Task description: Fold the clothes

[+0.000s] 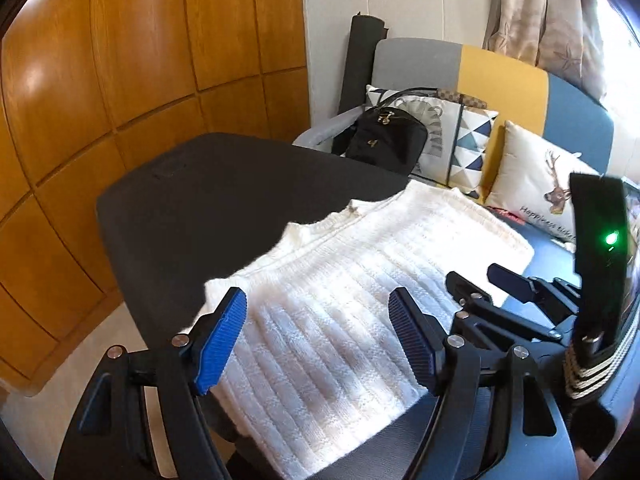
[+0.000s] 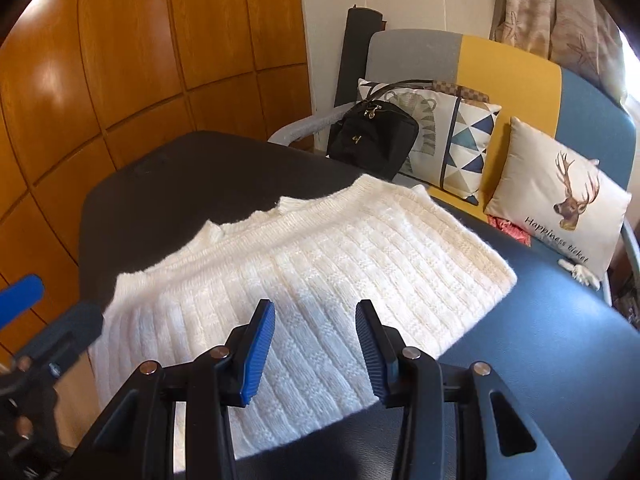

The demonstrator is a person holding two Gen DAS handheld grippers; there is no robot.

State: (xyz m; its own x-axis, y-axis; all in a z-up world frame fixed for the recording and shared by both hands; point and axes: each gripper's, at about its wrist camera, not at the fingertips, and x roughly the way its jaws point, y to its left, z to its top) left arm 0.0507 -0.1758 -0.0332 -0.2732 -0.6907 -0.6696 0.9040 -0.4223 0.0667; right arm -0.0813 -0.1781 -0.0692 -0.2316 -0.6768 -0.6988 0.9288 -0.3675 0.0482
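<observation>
My left tongs (image 1: 318,336) gaping, empty, over folded white ribbed knit sweater (image 1: 340,300), right tongs (image 2: 316,350) likewise, only their camera catching white scrap (image 2: 580,272) beneath cream deer-print cushion (image 2: 560,216)

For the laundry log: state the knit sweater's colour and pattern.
The sweater is white, with a ribbed, basket-weave texture; clearest in the right wrist view.

The deer cushion (image 2: 560,216) bears the script "Happiness ticket" beneath the antlered head; on the grey-print cushion (image 1: 430,128) to its left the lettering is too distorted to read.
</observation>
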